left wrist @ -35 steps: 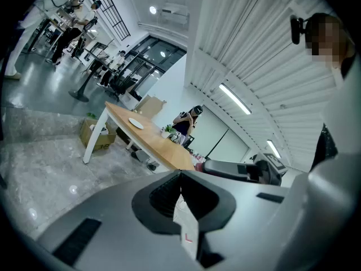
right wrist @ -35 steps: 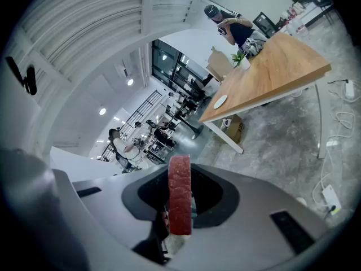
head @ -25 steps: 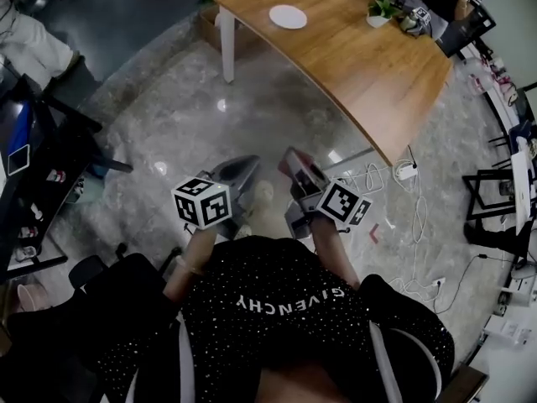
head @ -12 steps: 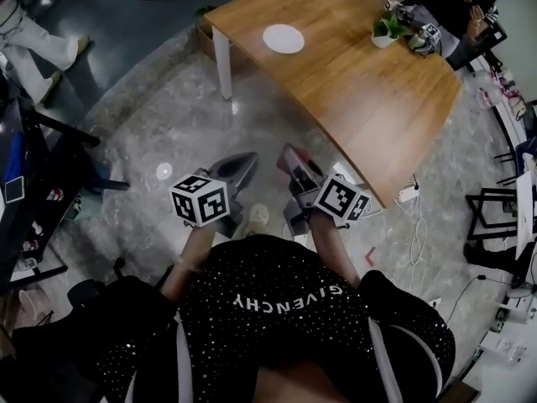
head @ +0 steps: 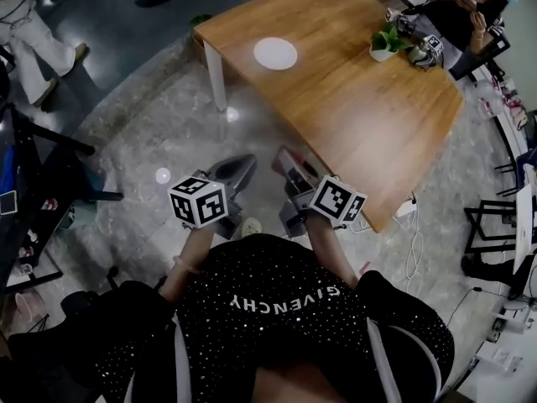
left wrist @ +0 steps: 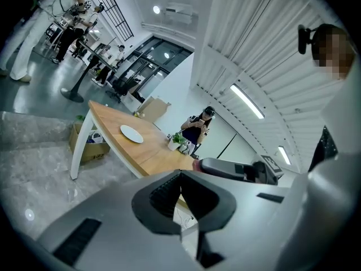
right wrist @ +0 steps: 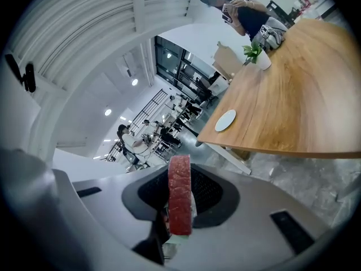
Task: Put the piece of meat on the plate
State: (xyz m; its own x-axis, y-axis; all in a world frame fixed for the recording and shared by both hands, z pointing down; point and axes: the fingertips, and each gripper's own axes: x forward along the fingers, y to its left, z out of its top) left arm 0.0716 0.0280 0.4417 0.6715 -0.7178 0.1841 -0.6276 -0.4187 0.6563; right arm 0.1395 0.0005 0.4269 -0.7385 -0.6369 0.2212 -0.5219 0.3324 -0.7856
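Meat (right wrist: 180,196) is barely discernible in the head view, where the left gripper (head: 237,168) and right gripper (head: 289,164) hang over the floor, short of the table's (head: 377,116) near edge. The plate (head: 275,53) sits by its far left corner. In the left gripper view the jaws seem together and empty. In the right gripper view the jaws are clamped on the upright slab. Hold it firm and level until it is over the plate.

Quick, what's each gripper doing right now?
Left gripper: jaws shut, nothing between them.
Right gripper: jaws shut on the piece of meat.
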